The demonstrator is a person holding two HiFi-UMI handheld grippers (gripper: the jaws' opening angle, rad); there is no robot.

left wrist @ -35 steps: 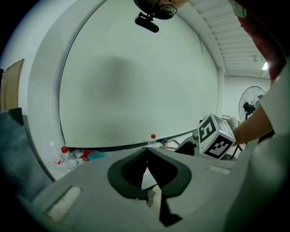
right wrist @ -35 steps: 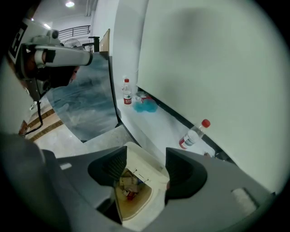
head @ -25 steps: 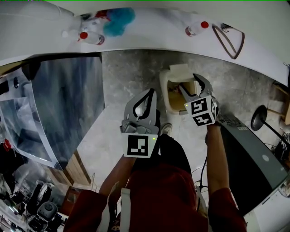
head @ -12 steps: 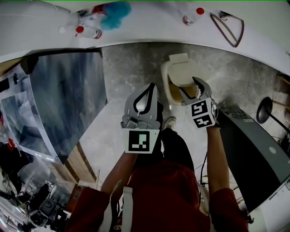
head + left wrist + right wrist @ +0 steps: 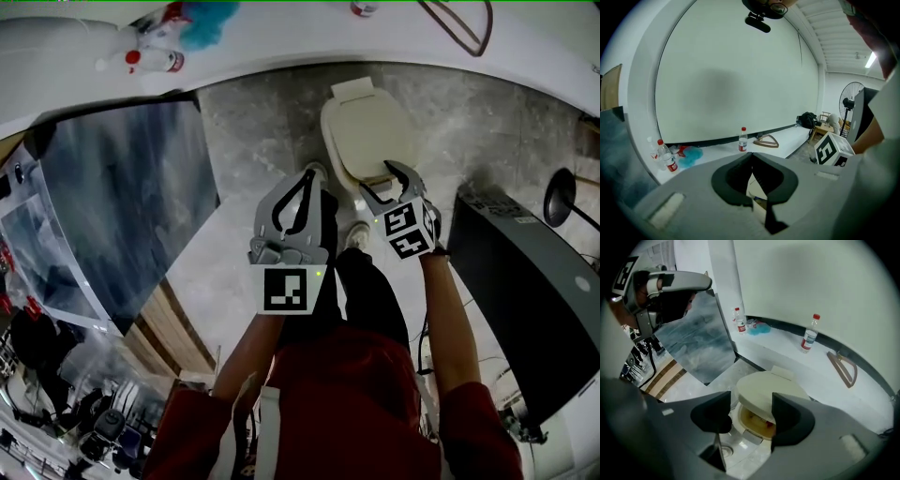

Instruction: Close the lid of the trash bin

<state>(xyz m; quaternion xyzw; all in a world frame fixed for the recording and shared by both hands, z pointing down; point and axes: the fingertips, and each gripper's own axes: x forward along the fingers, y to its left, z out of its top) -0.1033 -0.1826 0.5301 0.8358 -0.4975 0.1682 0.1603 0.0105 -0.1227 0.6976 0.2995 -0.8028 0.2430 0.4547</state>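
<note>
The cream trash bin (image 5: 367, 131) stands on the stone floor ahead of my feet. Its lid (image 5: 769, 392) is lowered almost flat, and a narrow gap at the front shows the yellowish inside (image 5: 757, 420). My right gripper (image 5: 379, 178) is open at the lid's front edge, and in the right gripper view (image 5: 751, 401) the rim lies between its jaws. I cannot tell if a jaw touches it. My left gripper (image 5: 302, 187) hovers left of the bin, shut and holding nothing, and its tips (image 5: 751, 154) meet.
A white ledge (image 5: 281, 42) runs behind the bin with water bottles (image 5: 155, 61), a blue fluffy thing (image 5: 202, 14) and a brown triangular frame (image 5: 843, 369). A grey marbled panel (image 5: 122, 206) stands left, a dark grey cabinet (image 5: 534, 300) and a fan (image 5: 562, 199) right.
The lid has swung down from open to nearly flat, hiding most of the bin's inside. My right gripper followed its front edge down. The left gripper stayed put.
</note>
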